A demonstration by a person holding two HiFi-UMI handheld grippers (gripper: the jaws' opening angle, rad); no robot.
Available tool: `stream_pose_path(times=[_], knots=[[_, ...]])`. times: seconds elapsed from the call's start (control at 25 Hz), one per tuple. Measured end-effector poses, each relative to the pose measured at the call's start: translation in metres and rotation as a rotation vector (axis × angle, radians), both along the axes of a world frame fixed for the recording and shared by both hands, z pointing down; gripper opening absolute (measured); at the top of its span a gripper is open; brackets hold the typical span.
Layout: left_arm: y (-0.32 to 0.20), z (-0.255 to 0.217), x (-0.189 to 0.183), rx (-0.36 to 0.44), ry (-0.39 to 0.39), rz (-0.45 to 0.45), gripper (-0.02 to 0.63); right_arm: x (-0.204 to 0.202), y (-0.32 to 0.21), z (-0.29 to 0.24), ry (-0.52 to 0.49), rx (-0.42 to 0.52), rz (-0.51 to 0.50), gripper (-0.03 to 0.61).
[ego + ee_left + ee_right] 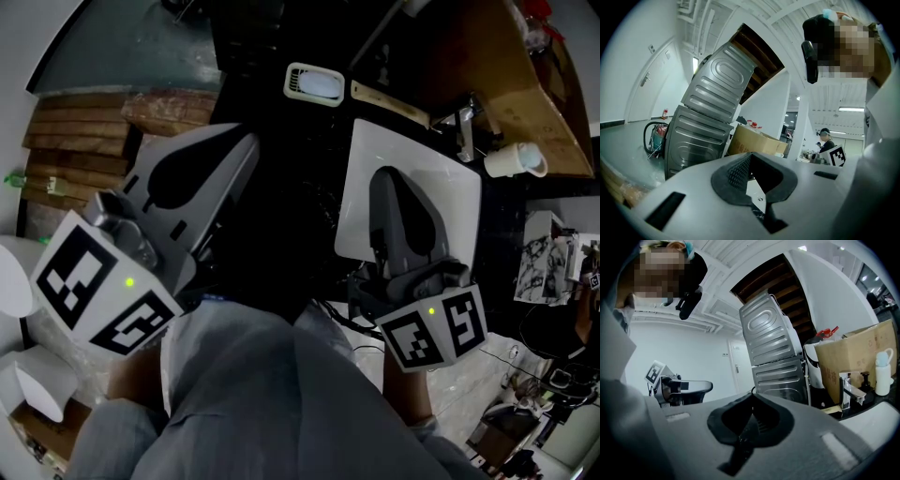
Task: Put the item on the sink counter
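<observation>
White ware on the dark counter [309, 178]: two small things are candidates for the task's item, and which one is meant cannot be told.

1. A white dish [314, 82], oblong and shallow, lies on the counter beyond the far left corner of the sink [450, 202].
2. A white cup [516, 160] [882, 373] stands upright just to the right of the faucet [466, 131] [848, 392], close against the cardboard box [487, 66] [848, 357].

Neither thing is touched by a gripper.

Sink: a white square basin set in the counter, with the faucet at its far edge.

Right gripper [389, 178] [752, 401]: held over the basin, pointing nearly level. Its jaws are pressed together with nothing between them.

Left gripper [246, 141] [751, 161]: held to the left of the sink, well apart from the right one, over the dark counter. Its jaws are likewise closed on each other and empty.

Surroundings: a ribbed grey metal cabinet [708, 117] [776, 352] stands tilted beyond the counter, beside the box. Wooden planks [84, 141] lie at the far left. Grey sleeves [253, 394] fill the near edge of the head view.
</observation>
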State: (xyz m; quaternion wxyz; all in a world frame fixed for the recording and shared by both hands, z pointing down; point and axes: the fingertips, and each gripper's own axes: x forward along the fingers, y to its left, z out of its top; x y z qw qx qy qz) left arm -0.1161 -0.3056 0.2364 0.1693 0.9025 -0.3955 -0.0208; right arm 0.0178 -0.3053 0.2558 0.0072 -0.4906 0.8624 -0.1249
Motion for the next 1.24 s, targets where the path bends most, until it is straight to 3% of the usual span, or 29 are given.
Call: stream_pose_path(times=[1.24], knots=[[0.010,0.002,0.008,0.003,-0.003,0.013,0.005,-0.004,0.011,0.004,0.039,0.002,-0.033,-0.003]])
